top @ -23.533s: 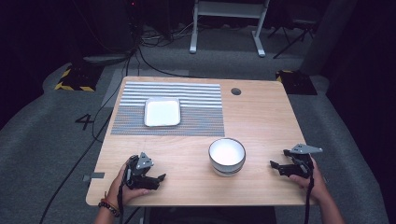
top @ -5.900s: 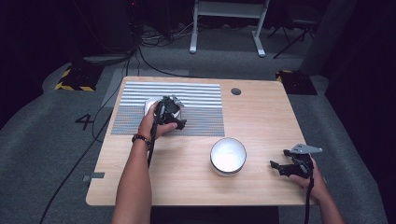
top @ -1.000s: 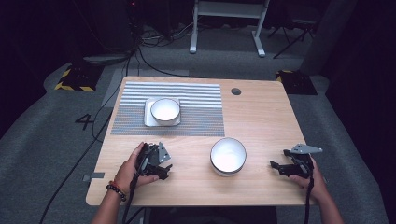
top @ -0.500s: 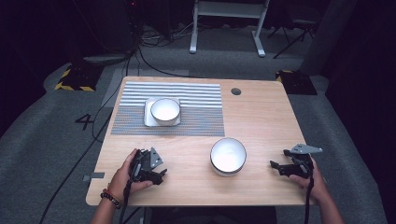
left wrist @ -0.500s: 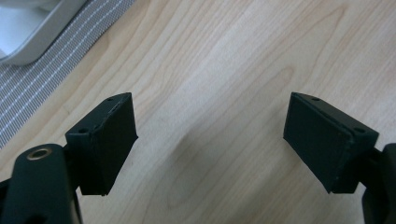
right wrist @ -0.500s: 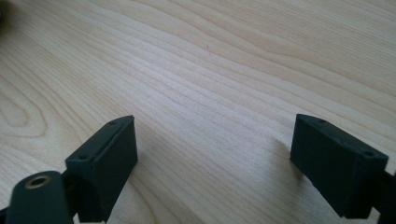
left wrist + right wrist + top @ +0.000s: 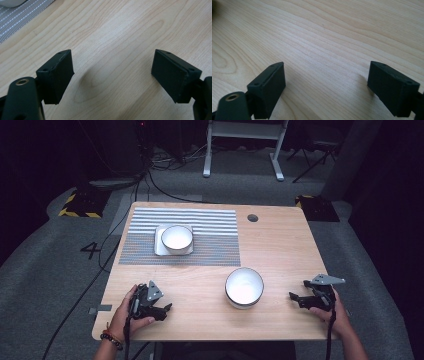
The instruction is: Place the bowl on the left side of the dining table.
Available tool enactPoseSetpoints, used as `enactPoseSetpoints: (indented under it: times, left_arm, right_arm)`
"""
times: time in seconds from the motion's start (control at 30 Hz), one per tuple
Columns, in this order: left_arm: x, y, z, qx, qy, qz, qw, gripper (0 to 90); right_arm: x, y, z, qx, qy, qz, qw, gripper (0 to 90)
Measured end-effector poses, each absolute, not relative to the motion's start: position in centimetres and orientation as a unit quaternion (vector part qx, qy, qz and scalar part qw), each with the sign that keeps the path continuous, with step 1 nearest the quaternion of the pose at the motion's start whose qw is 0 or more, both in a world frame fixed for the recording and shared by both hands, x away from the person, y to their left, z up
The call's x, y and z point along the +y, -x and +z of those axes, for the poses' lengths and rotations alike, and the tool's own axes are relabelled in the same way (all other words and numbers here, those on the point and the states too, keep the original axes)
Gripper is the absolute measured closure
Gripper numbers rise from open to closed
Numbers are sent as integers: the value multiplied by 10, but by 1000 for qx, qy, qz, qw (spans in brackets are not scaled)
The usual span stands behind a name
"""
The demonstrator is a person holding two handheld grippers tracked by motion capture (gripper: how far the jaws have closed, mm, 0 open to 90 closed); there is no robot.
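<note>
On the light wooden table (image 7: pixel 280 245) in the high view, the left gripper (image 7: pixel 162 309) and right gripper (image 7: pixel 296 297) rest near the front edge. A small white bowl (image 7: pixel 176 238) sits on a square white plate (image 7: pixel 161 246) atop the grey striped mat (image 7: pixel 210 237); a larger dark-rimmed white bowl (image 7: pixel 244 286) stands between the grippers. In the left gripper view, the jaws gape empty over bare wood. In the right gripper view, likewise.

Your high view looks down and forward on the whole table (image 7: pixel 280 250) from above you. Your two gripper views sit close over its bare wood, each looking out between its own spread jaws.
</note>
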State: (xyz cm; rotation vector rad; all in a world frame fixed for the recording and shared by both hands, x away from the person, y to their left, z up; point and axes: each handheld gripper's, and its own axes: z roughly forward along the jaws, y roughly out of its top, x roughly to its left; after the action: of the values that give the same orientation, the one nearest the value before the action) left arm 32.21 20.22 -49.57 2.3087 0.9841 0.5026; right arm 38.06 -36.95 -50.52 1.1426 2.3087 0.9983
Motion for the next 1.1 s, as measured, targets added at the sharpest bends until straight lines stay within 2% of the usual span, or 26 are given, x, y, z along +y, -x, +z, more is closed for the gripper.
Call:
enactPoseSetpoints:
  times: [0.17,0.3,0.53,1.1]
  left_arm:
    - [214,-318,-501,395,-848,164,313,179]
    - [221,-313,-505,418,-830,166,330,175]
    - [232,-308,-506,440,-820,161,329,164]
    - [233,-308,-506,440,-820,161,330,162]
  right_arm:
    - [-369,-381,-505,821,-407,355,188,149]
    - [-369,-381,-505,821,-407,355,188,148]
    - [-369,-381,-505,821,-406,355,188,148]
    - [-369,-381,-505,821,-406,355,188,148]
